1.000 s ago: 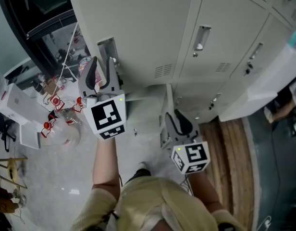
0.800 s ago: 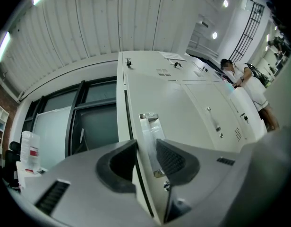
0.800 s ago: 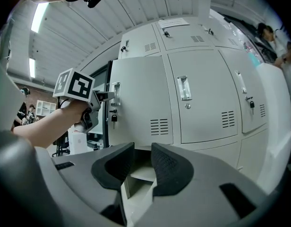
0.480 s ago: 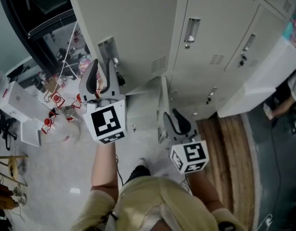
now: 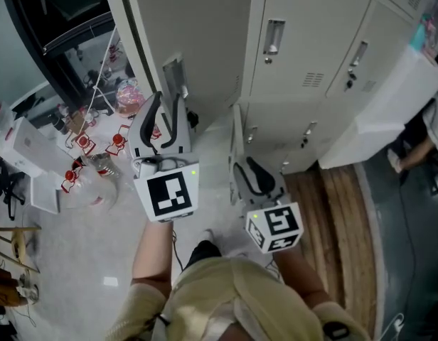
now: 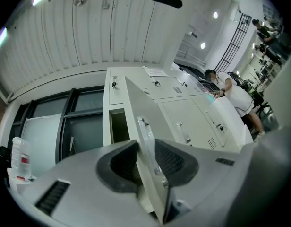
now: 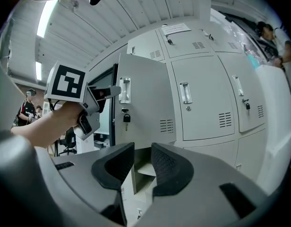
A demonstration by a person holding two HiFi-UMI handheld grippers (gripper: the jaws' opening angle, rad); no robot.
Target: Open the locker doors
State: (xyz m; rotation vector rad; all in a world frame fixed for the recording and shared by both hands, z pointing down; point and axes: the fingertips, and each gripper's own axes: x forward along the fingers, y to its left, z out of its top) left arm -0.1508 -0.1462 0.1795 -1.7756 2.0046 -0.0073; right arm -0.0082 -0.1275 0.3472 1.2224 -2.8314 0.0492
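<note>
Here the left tool (image 6: 146, 148) straddles the free edge of the upper locker door (image 5: 198, 41). Its jaws have just been closing, and the pads now look pressed on both faces of the sheet, right by the handle recess (image 5: 175, 77). That door stands partly open at the left end of the locker bank, swung toward the near side on hinges at its right edge. It is thin painted steel, so I judge it light and stiff enough to follow a pull. It is also smooth, and the pads could slide off if the pull runs straight instead of round the hinge arc. The free edge by the recess seems the best hold, since it lies farthest from the hinges and the edge's thickness gives the pads something to bite. A key (image 7: 126, 118) hangs from the lock under the recess and could snag. Lower and to the right, the right tool (image 7: 141, 151) holds nothing; its jaws stand narrowly apart, with the open lower compartment (image 7: 144, 171) showing through the gap. The lower door (image 5: 237, 148) beside it stands edge-on and open. The closed lockers (image 5: 297, 48) farther right carry the same recessed handles, likely the places to hook.
</note>
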